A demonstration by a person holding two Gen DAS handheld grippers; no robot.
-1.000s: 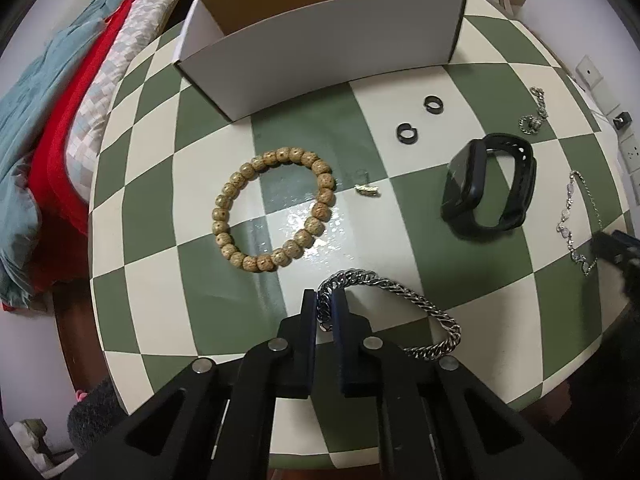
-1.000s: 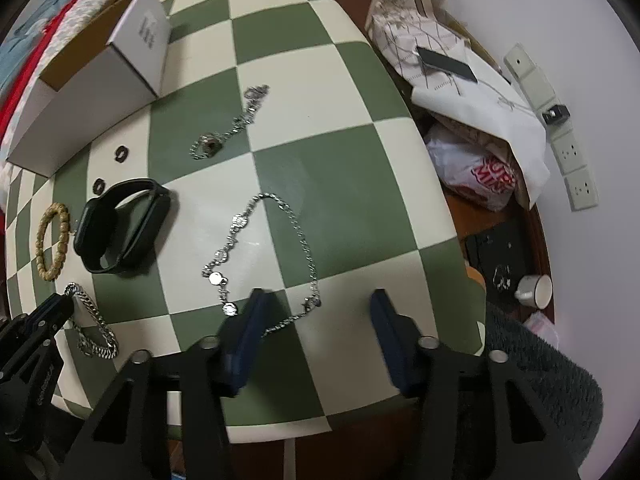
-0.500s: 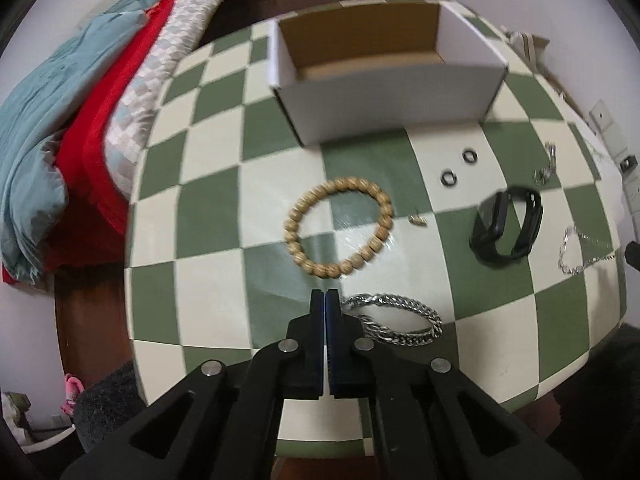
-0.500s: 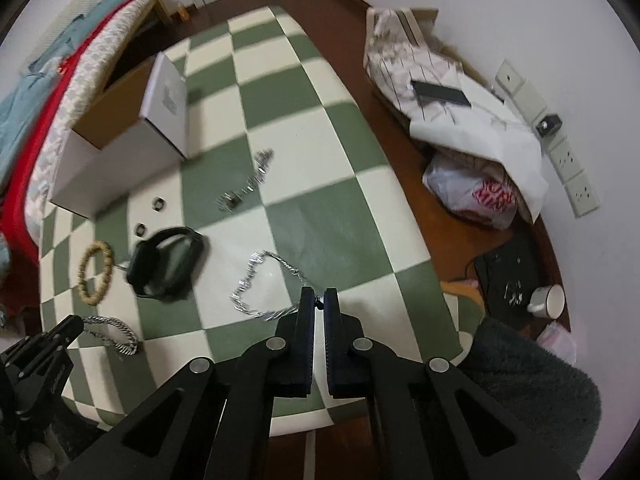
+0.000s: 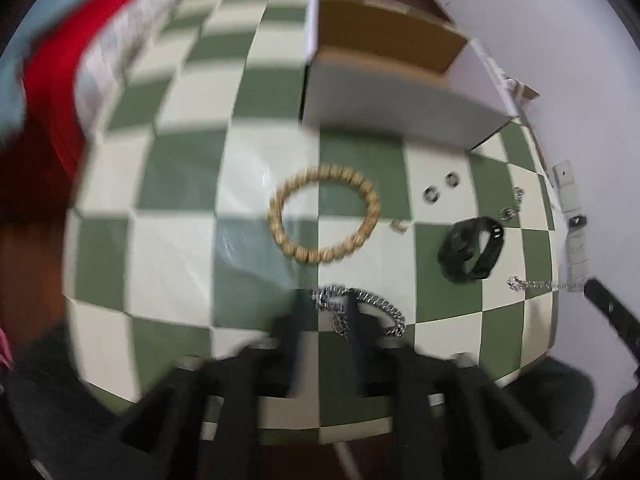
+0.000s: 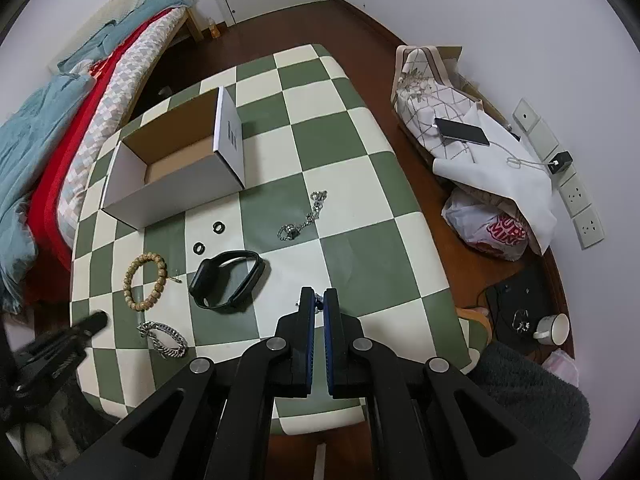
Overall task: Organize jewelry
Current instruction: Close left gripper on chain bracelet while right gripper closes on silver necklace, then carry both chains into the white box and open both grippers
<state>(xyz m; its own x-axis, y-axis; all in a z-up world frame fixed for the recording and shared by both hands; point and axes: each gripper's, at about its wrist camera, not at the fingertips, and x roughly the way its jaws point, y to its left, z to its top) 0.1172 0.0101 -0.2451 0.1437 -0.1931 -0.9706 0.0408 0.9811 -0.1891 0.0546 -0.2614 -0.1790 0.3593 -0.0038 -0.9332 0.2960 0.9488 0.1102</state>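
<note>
My right gripper (image 6: 319,300) is shut on the thin silver necklace (image 6: 319,301), lifted above the checkered table (image 6: 360,216); only a bit of chain shows between the fingers. In the blurred left wrist view my left gripper (image 5: 324,320) stands open over the heavy silver chain bracelet (image 5: 360,312), which lies on the table (image 5: 180,240). The open white box (image 6: 180,168) stands at the back left. The wooden bead bracelet (image 6: 146,280), black watch (image 6: 228,280), two black rings (image 6: 208,236) and a silver chain bracelet (image 6: 304,216) lie on the table.
A bed with red and teal blankets (image 6: 60,128) runs along the table's left side. Bags, a phone (image 6: 460,132) and wall sockets are on the right. A cup (image 6: 554,328) sits on the floor. A small gold piece (image 5: 398,226) lies beside the beads.
My right gripper shut on the thin necklace and lifted it well off the table. My left gripper was shut at the heavy chain, then rose, swung and opened; the chain stays on the table.
</note>
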